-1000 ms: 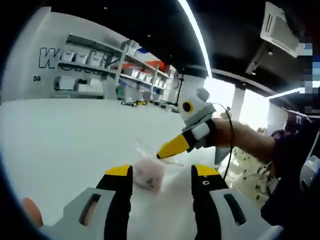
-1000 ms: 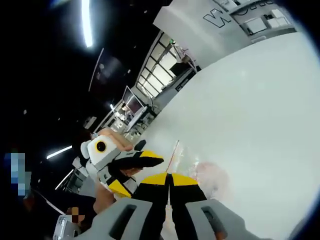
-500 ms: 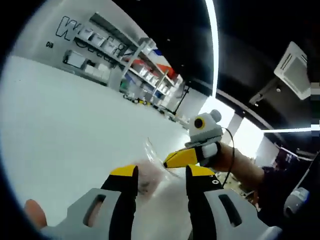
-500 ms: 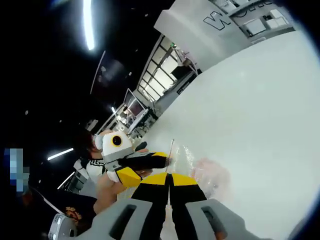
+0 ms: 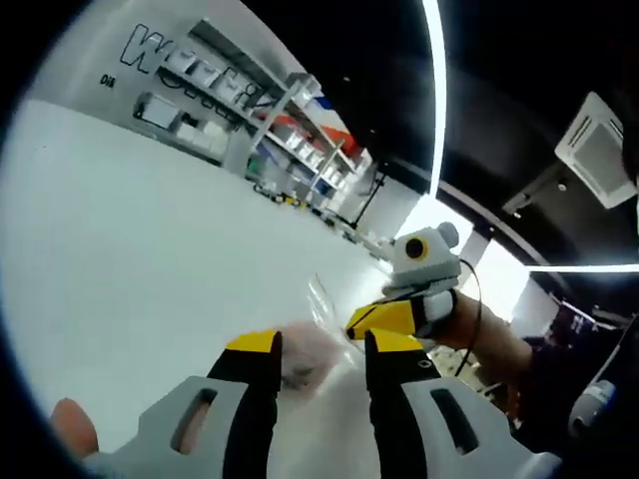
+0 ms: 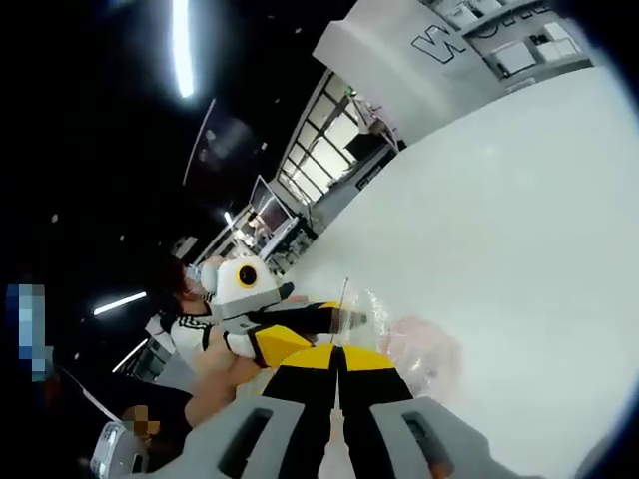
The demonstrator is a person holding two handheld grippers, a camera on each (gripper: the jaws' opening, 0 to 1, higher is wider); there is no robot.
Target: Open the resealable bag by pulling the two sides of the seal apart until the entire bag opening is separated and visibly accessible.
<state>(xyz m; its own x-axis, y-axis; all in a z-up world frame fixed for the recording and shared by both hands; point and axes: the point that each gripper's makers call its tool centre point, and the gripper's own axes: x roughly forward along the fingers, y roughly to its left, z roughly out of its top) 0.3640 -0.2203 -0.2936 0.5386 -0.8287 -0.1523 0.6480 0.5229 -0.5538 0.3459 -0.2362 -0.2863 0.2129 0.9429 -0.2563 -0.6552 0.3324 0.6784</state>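
A clear resealable bag (image 5: pixel 300 357) with pinkish contents hangs just above the white table (image 5: pixel 150 230). In the left gripper view my left gripper (image 5: pixel 321 344) stands open, its yellow-tipped jaws on either side of the bag. My right gripper (image 5: pixel 364 321) comes in from the right, shut on the bag's clear top edge. In the right gripper view my right gripper (image 6: pixel 337 351) is shut, with a thin strip of the bag's edge rising from between its jaws. The bag (image 6: pixel 424 344) bulges to their right. The left gripper (image 6: pixel 337 329) reaches in from the left, jaws apart at the bag's top.
Shelves with bins (image 5: pixel 290 140) and a lettered wall stand beyond the table's far edge. A person's forearm (image 5: pixel 489 334) holds the right gripper. The white table (image 6: pixel 519 220) stretches wide and bare past the bag.
The left gripper has come closer to the bag and its jaws have narrowed a little. The right gripper has kept its hold on the bag's edge. The left view has tilted.
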